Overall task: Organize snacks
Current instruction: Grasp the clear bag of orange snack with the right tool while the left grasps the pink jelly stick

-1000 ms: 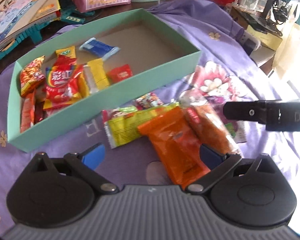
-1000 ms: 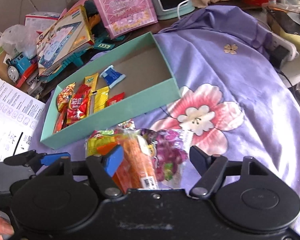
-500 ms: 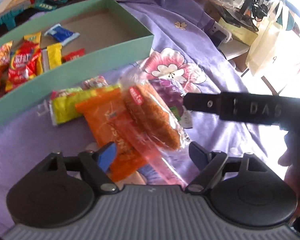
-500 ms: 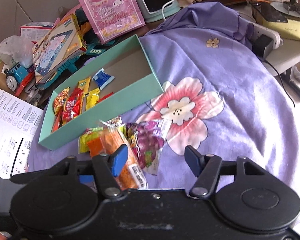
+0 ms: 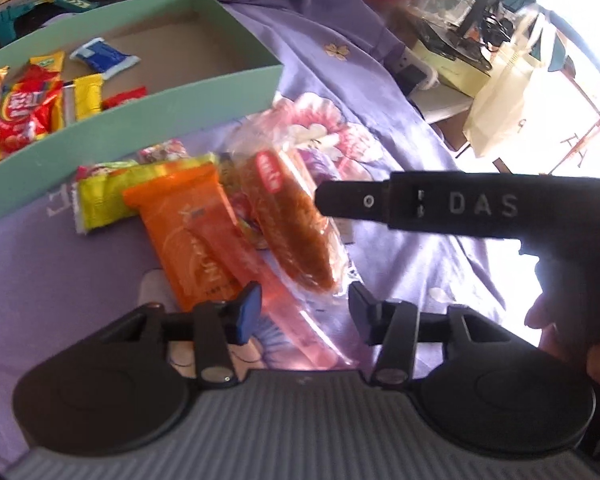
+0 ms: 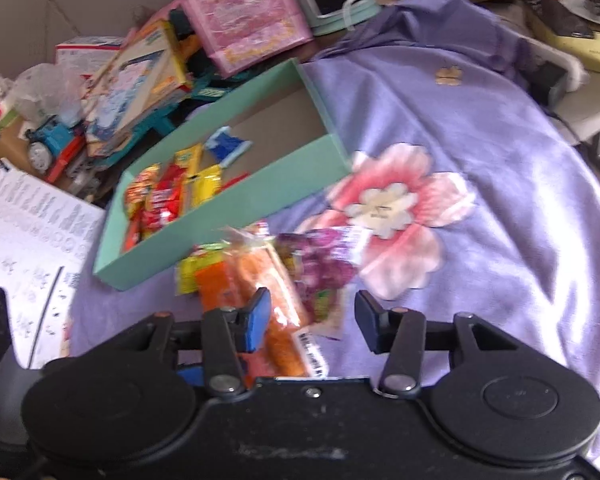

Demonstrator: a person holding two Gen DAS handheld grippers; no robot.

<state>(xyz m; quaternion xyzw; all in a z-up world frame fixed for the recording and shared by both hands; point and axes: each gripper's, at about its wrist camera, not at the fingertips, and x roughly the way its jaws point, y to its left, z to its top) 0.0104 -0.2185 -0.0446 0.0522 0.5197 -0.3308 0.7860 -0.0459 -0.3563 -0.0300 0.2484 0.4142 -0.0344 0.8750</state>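
Snack bag lies between closing left gripper jaws.

Daylight floods in from my right: in the left wrist view the window area is blown out to white, and glare washes over the purple cloth near it. The right gripper reads as a dark silhouette against that. Fisheye bending curves the box edges in both views. The right wrist view is softly blurred throughout, its clutter smeared. Shadows are faint and soft.
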